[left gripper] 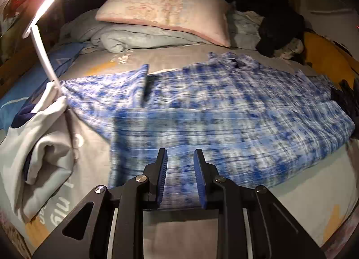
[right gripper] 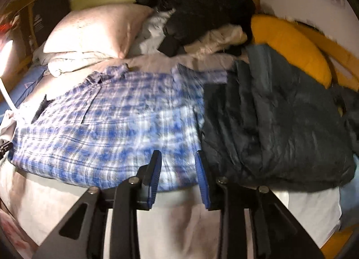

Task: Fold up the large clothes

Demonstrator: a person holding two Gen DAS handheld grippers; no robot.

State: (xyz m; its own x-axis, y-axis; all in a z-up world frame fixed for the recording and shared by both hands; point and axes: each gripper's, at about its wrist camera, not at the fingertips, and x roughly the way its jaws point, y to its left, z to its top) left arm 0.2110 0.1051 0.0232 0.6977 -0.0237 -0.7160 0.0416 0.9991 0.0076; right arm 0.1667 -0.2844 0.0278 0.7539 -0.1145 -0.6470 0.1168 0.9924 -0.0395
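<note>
The blue and white checked shirt (left gripper: 224, 110) is spread on the grey bed (left gripper: 303, 196), seemingly partly folded, while the left claw (left gripper: 180, 178) and the right claw (right gripper: 178, 178) are held apart and empty above its near edge.

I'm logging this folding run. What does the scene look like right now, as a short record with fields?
surface: bed, grey sheet
garment in work: blue plaid shirt, spread flat across the bed
left gripper: open, over the shirt's near edge, nothing pinched
right gripper: open, at the shirt's near edge beside the dark jacket
head of bed: pink pillow on a grey blanket, black clothes
left side: white garment, lamp
right side: yellow cushion
image quality: motion blur
</note>
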